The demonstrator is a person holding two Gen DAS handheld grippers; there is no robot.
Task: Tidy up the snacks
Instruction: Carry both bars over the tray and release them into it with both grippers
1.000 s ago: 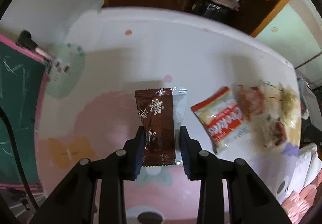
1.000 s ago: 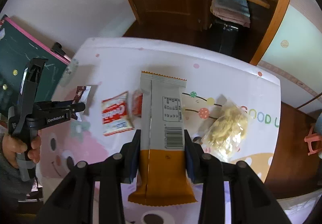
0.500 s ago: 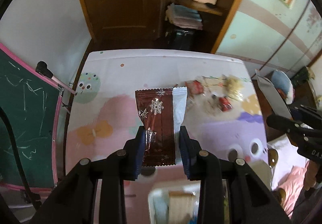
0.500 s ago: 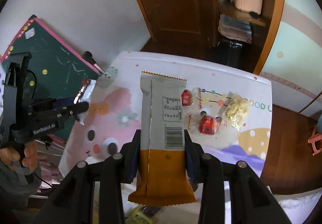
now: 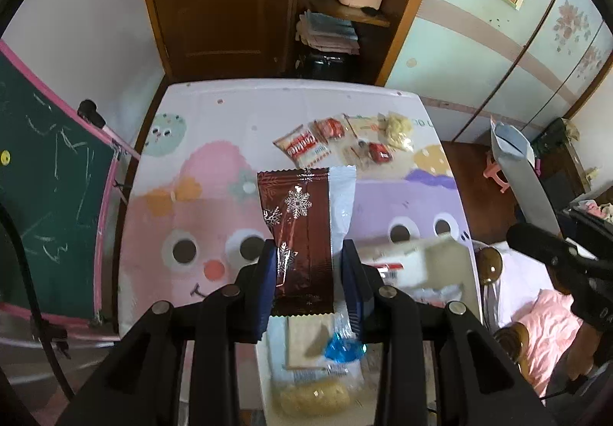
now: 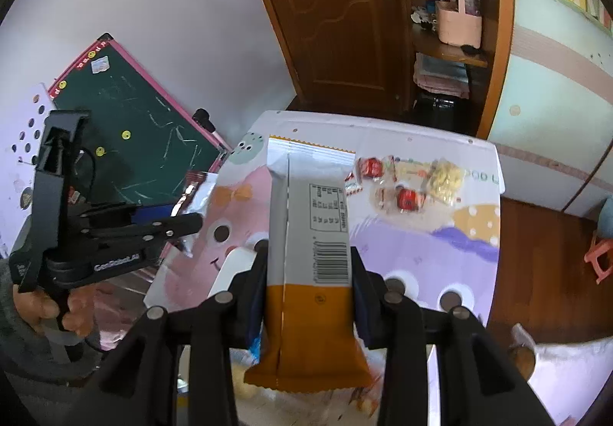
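Brown snack pack [image 5: 302,234] | clamped, left claw [image 5: 308,284] | orange-grey pack [image 6: 310,272] | clamped, right claw [image 6: 309,292]

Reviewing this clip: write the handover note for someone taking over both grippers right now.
Left gripper: shut on the brown snowflake packet, held above the mat.
Right gripper: shut on the orange-and-grey packet, also aloft.
White container near the table's front edge already holds a few snacks.
Left to do: drop both packets in, then collect the loose snacks at the far end of the table.

Brown snowflake-printed wrapper [image 5: 297,230], orange-and-grey barcoded packet [image 6: 310,265], pink-and-purple cartoon tablecloth [image 5: 214,173], possibly vinyl.
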